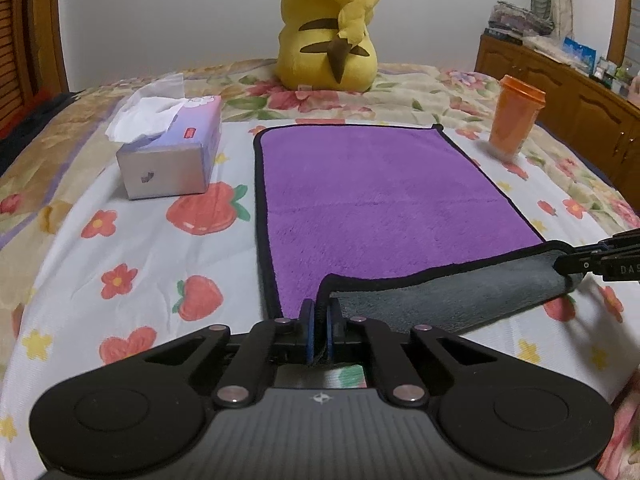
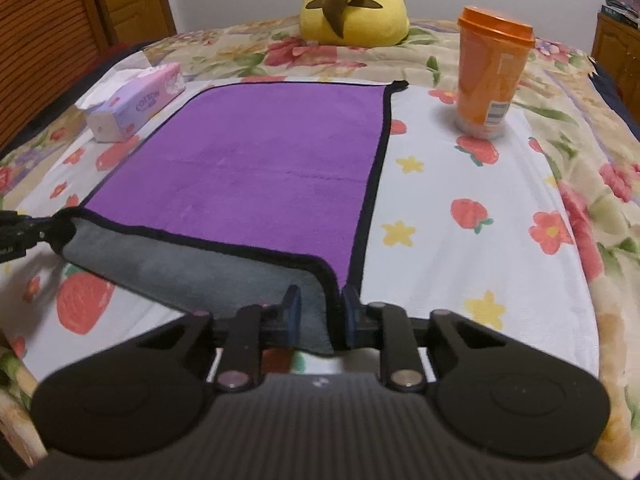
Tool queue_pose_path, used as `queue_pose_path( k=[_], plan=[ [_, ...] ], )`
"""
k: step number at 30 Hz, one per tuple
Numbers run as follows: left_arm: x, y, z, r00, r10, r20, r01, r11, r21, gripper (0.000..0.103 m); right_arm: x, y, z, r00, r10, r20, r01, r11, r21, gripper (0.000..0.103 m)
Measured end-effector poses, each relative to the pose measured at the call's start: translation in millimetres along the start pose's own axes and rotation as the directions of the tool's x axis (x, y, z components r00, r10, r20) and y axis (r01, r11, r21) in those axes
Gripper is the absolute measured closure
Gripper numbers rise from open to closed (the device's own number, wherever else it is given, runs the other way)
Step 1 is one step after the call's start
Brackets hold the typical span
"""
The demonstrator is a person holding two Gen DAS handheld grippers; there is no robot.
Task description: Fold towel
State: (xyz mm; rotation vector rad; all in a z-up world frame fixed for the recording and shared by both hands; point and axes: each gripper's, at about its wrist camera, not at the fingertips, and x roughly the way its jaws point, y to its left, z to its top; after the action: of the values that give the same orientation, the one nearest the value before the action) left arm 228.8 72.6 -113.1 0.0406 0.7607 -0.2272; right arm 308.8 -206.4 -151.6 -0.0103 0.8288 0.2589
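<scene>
A purple towel [image 1: 372, 196] with black trim and a grey underside lies flat on the bed; it also shows in the right wrist view [image 2: 260, 168]. Its near edge is lifted and turned up, showing the grey side. My left gripper [image 1: 319, 312] is shut on the near left corner of the towel. My right gripper [image 2: 320, 300] is shut on the near right corner. The right gripper also shows in the left wrist view [image 1: 576, 264], and the left gripper shows at the left edge of the right wrist view [image 2: 24, 232].
A tissue box [image 1: 172, 152] stands left of the towel and an orange lidded cup [image 1: 514, 120] stands right of it. A yellow plush toy [image 1: 332, 28] sits behind the towel. A wooden cabinet [image 1: 560, 88] is at the far right. The bed has a floral sheet [image 1: 120, 272].
</scene>
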Motion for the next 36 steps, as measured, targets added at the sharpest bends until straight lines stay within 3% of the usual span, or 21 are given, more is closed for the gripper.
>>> queue_pose_path(
  k=[1,2,3,17,30,36],
  plan=[
    [-1,0,0,1.0,-0.003,0.004,0.003,1.0,-0.001,0.095,0,0,0,1.0,-0.003,0.0,0.003,1.0,-0.006,0.084],
    [-2,1,0,1.0,-0.008,0.011,0.008,1.0,-0.003,0.095,-1,0,0,1.0,-0.004,0.001,0.004,1.0,-0.013,0.095],
    [-4,1,1,1.0,-0.011,0.018,0.011,1.0,-0.004,0.095,-1,0,0,1.0,-0.003,0.0,0.003,1.0,-0.017,0.098],
    [-24,-7,8,0.994,-0.013,0.113,0.01,0.999,0.032,0.095,-12,-6,1,0.996,0.04,0.084,-0.04,0.999,-0.002,0.1],
    [-38,-15,26,0.988,-0.026,0.154,0.021,0.999,0.035,0.095,-31,-3,16,0.982,0.093,0.161,-0.082,0.994,-0.077,0.1],
    [-35,-19,39,0.982,-0.003,0.187,-0.008,0.998,0.06,0.095,-34,-6,30,0.978,0.094,0.186,-0.076,0.992,-0.103,0.1]
  ],
)
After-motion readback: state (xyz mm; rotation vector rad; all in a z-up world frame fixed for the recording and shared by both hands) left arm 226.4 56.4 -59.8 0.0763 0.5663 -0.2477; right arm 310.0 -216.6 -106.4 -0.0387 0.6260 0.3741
